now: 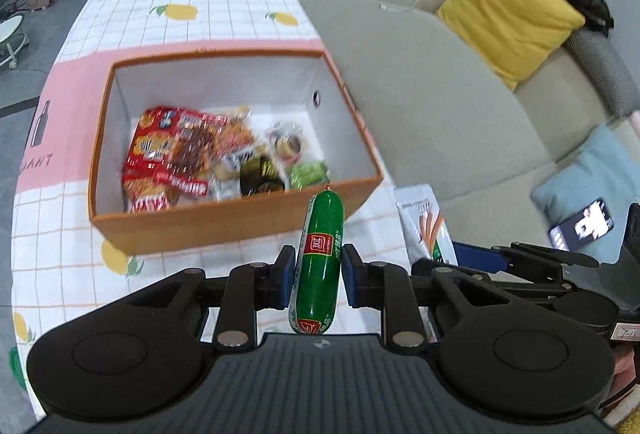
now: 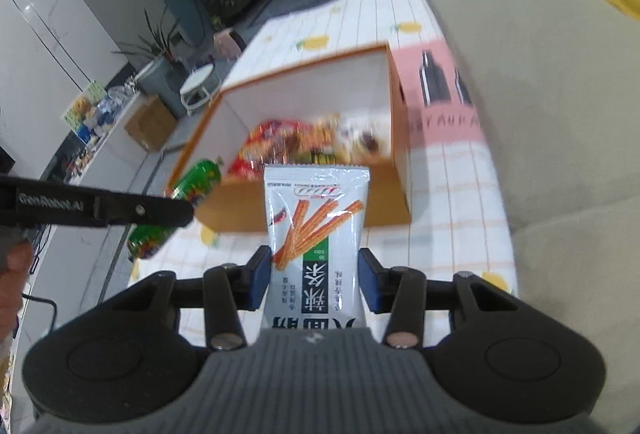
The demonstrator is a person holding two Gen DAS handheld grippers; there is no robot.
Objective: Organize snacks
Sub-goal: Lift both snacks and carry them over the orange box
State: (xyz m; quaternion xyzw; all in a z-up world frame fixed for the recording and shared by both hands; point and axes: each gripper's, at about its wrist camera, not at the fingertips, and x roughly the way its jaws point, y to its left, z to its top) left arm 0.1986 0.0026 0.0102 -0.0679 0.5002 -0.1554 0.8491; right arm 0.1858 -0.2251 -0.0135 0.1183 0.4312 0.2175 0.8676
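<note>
Blue pads of the left hand-held gripper (image 1: 316, 280) are clamped on a green sausage (image 1: 318, 262), which stands lengthwise between them, its far tip pointing at the near wall of the orange box (image 1: 224, 224). Beside it, the right hand-held gripper (image 2: 316, 280) is closed on a white snack packet (image 2: 316, 238) printed with orange sticks, held upright above the table (image 2: 452, 193). Ahead of both, the open box sits on the table's checked lemon cloth, close to the edge that runs along the beige sofa (image 1: 420, 101). Inside, a heap of snacks covers the floor: red packets (image 1: 168, 149) toward the left wall, a black packet (image 1: 260, 177) and a green one (image 1: 308, 171) near the front wall. A yellow cushion (image 1: 512, 17) leans on the sofa.
</note>
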